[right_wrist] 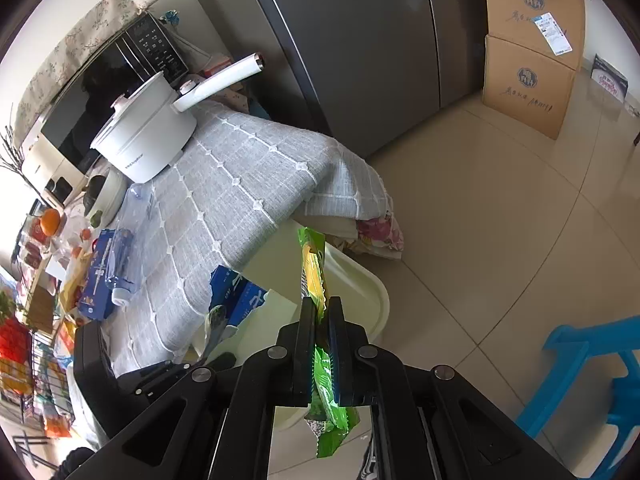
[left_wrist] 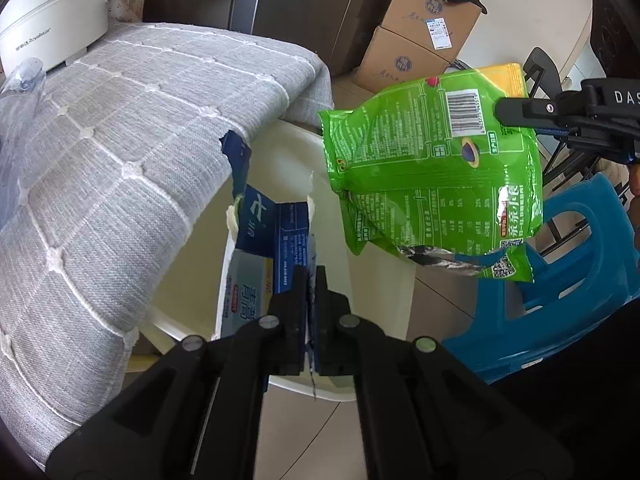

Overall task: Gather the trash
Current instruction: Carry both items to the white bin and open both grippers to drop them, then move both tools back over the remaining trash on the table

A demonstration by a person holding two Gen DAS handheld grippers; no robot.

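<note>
A torn blue and white cardboard box (left_wrist: pixel 272 248) is clamped between the closed jaws of the left gripper (left_wrist: pixel 310 276), which points steeply downward over the open mouth of a cream plastic waste bin (left_wrist: pixel 192 248). The box hangs partly inside the bin, close to its near wall, and its ragged upper edge reaches up to the hem of the grey quilted tablecloth (left_wrist: pixel 120 152) beside it. An empty green snack bag (left_wrist: pixel 436 168), with a barcode and printed text on its back and a torn foil mouth at the bottom, is pinched by the right gripper (left_wrist: pixel 504 110), seen from the left wrist view at the bag's upper right corner; a yellow packet (left_wrist: pixel 500 74) shows just behind the bag's top edge. In the right wrist view the same bag (right_wrist: pixel 332 392) is seen edge-on, squeezed between the shut jaws of the right gripper (right_wrist: pixel 322 312), above the rim of the bin (right_wrist: pixel 372 284). The bin stands on the tiled floor against the cloth-covered table, on which a white electric pot with a long handle (right_wrist: pixel 148 136) is set. A blue plastic stool (left_wrist: pixel 560 272) stands beside the bin, and two stacked cardboard cartons (left_wrist: pixel 420 32) are seen farther back near a dark refrigerator (right_wrist: pixel 360 40).
</note>
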